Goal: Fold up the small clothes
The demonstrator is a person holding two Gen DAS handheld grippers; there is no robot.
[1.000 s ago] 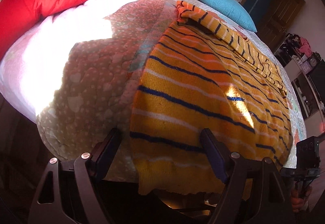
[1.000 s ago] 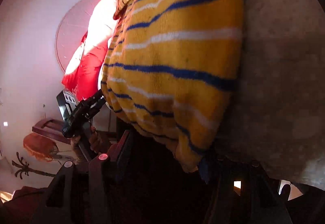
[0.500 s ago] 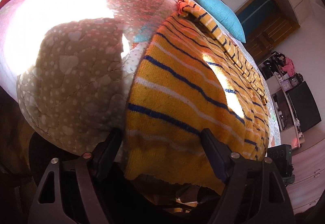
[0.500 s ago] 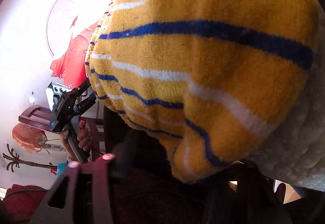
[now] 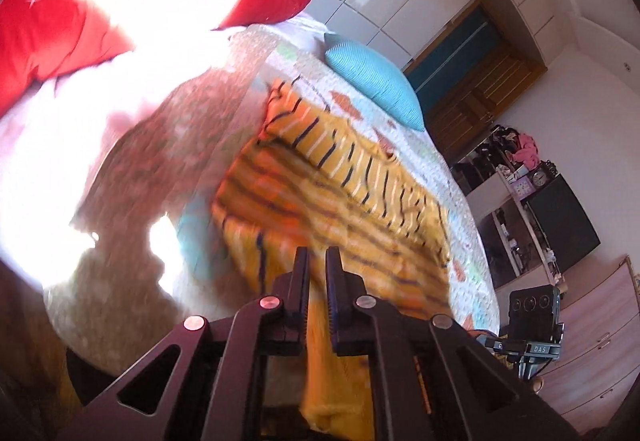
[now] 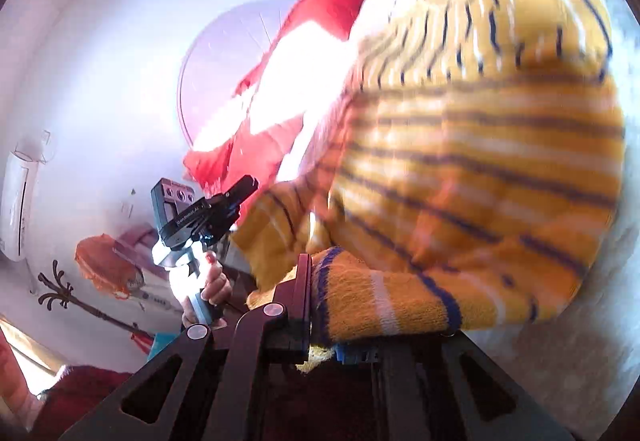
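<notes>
A yellow knit sweater (image 5: 340, 193) with blue and white stripes lies on the bed's quilt (image 5: 132, 201). My left gripper (image 5: 317, 261) is shut on the sweater's near hem, which hangs down between its fingers. In the right wrist view the sweater (image 6: 472, 145) fills the right half. My right gripper (image 6: 320, 281) is shut on the sweater's other hem corner; only its left finger (image 6: 302, 289) shows, the other is hidden under the knit. The left gripper (image 6: 240, 193) also shows there, held by a hand.
A red pillow (image 5: 100, 1) lies at the bed's far left and a teal pillow (image 5: 376, 81) at its head. White wardrobes and a wooden door stand behind. A shelf and dark screen (image 5: 560, 225) are at the right. The other gripper's camera (image 5: 534, 307) shows low right.
Both grippers have closed on the sweater's near hem and lifted it off the bed edge. The view has pulled back and up, and the frames are motion blurred.
</notes>
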